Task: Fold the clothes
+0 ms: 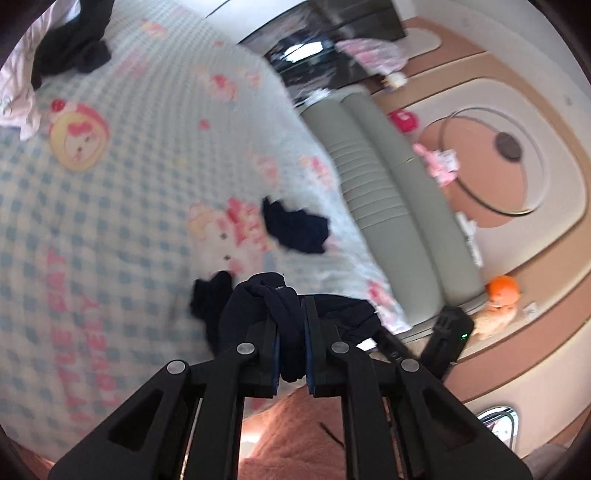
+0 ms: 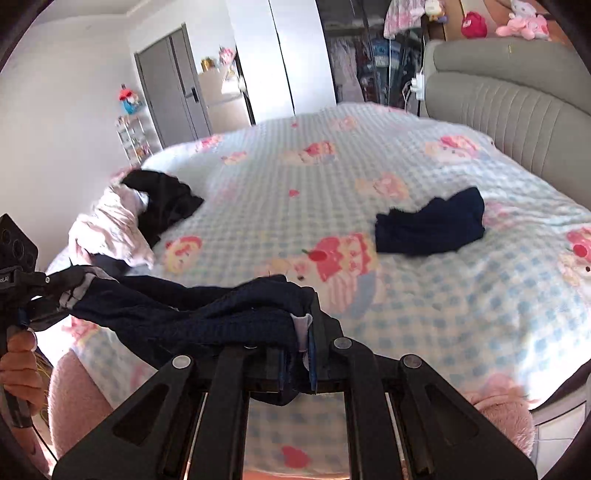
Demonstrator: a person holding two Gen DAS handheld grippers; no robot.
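A dark navy garment [image 2: 192, 314] is stretched between both grippers above the bed's near edge. My right gripper [image 2: 297, 332] is shut on one bunched end. My left gripper [image 1: 290, 317] is shut on the other end [image 1: 280, 306]; it also shows at the far left of the right wrist view [image 2: 33, 299], held in a hand. A second navy garment [image 2: 430, 223] lies crumpled on the checked blue bedspread [image 2: 369, 155]; it also shows in the left wrist view [image 1: 295, 229]. A pile of black and pale pink clothes [image 2: 136, 218] lies at the bed's left side.
A grey padded headboard [image 2: 517, 110] runs along the bed's right. A wardrobe and grey door [image 2: 166, 88] stand beyond the bed. Plush toys [image 2: 524, 22] sit on a shelf above the headboard. A pink fluffy cushion [image 2: 498, 413] lies at the near right.
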